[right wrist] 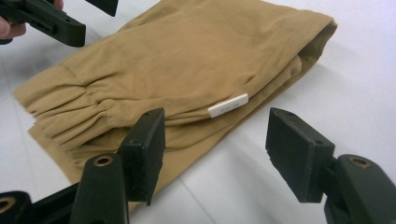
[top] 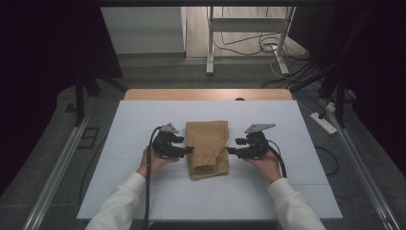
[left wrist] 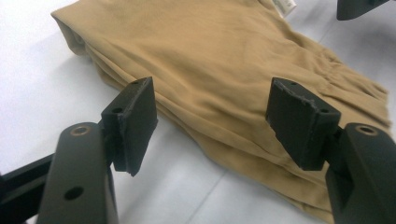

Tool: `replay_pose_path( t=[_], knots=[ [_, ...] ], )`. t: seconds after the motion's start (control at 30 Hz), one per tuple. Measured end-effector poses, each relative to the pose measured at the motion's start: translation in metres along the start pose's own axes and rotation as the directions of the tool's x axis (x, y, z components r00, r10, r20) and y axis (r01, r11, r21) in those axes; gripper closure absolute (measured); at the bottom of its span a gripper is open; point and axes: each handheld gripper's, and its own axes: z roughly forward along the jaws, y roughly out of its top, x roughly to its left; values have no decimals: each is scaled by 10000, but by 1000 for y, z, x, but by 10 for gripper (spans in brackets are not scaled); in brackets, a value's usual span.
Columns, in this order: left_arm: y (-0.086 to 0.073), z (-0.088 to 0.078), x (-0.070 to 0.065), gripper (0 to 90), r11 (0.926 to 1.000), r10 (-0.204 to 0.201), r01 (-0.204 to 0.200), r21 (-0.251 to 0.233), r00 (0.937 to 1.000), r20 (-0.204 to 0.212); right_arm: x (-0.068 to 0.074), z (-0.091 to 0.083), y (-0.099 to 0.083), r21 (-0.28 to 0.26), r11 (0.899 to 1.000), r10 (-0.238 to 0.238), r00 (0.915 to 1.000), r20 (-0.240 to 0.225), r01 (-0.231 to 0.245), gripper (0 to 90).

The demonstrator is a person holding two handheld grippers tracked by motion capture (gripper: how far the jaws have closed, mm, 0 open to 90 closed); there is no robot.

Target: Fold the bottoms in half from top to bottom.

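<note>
While the folded tan cloth (top: 207,148) lies mid-table (top: 143,191), its long axis running away from me | my left gripper (top: 187,150) flanks its left edge, my right gripper (top: 231,150) its right edge, both equally near | both sets of jaws stand wide apart, holding nothing, pads just short of the fabric.

No readable text anywhere. Only candidate is a small white tag (right wrist: 228,105) sewn at the side edge of the folded tan garment (right wrist: 177,70): the right gripper view shows faint grey marks on it, too small and blurred to make out. The same tag peeks in at the top edge of the left gripper view, also unreadable. No brand, number or sign on the white table top (top: 139,124).
</note>
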Motion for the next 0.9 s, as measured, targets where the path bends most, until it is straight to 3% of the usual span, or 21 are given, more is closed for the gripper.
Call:
replay_pose_path(
  t=[0.53, 0.9],
  knots=[
    [-39, -42, -15, 330, 9999, -63, 58, -158, 9993, -364, 22, -19, -21, 492, 9979, -429, 9991, 55, 426, 377],
    [-63, -56, -22, 326, 9993, -380, 380, -11, 9975, -601, 21, -37, -41, 643, 9974, -328, 9994, 81, 323, 376]
  ],
)
